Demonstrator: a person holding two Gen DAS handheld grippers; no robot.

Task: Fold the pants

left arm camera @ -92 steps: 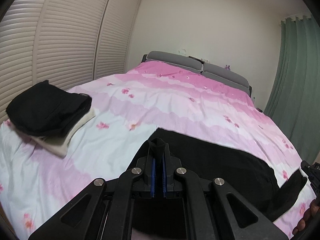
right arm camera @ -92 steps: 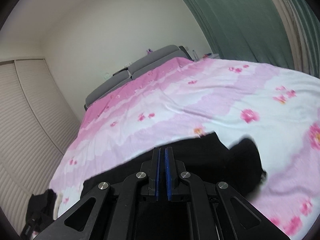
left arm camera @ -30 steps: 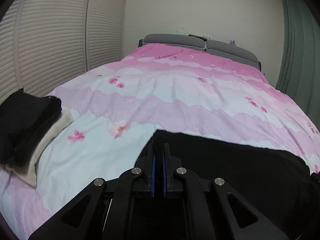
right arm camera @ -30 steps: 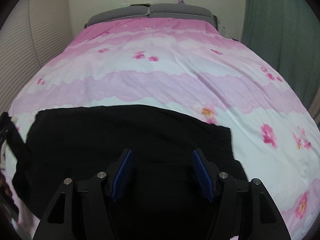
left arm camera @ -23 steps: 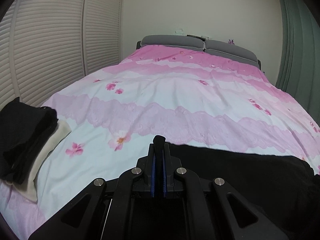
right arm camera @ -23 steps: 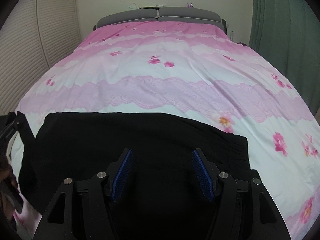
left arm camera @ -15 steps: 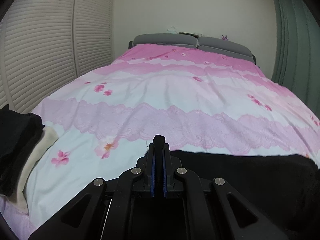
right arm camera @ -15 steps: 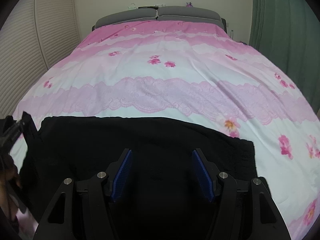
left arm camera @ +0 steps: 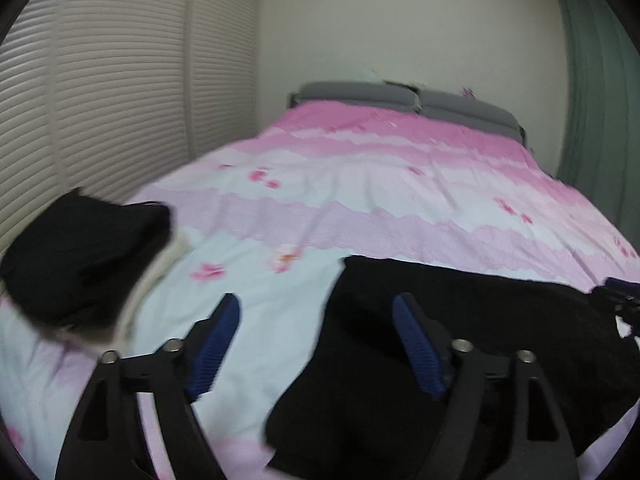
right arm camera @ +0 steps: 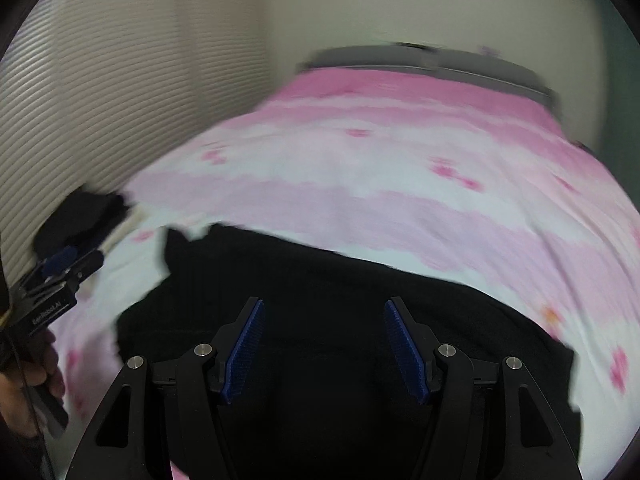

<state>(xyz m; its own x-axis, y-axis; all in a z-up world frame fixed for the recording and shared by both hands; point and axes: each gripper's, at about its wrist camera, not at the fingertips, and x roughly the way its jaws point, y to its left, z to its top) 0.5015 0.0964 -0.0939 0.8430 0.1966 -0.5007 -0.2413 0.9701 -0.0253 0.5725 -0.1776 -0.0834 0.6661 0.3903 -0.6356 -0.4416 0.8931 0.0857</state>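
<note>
The black pants (left arm camera: 472, 320) lie folded in a flat wide band across the near end of the pink bed; they also show in the right wrist view (right arm camera: 320, 288). My left gripper (left arm camera: 316, 312) is open and empty, its jaws wide, above the pants' left edge. My right gripper (right arm camera: 324, 320) is open and empty, hovering over the middle of the pants. The left gripper's body shows at the left of the right wrist view (right arm camera: 52, 276). Both views are motion-blurred.
A stack of folded clothes, black on cream (left arm camera: 84, 264), sits at the bed's left edge. The pink floral duvet (left arm camera: 380, 184) stretches back to grey pillows (left arm camera: 404, 100). Louvred doors (left arm camera: 100, 100) stand on the left, a green curtain (left arm camera: 592, 100) on the right.
My left gripper has opened and let go of the pants' corner, then swung left. The right gripper stays open and has turned left. The pants now rest flat.
</note>
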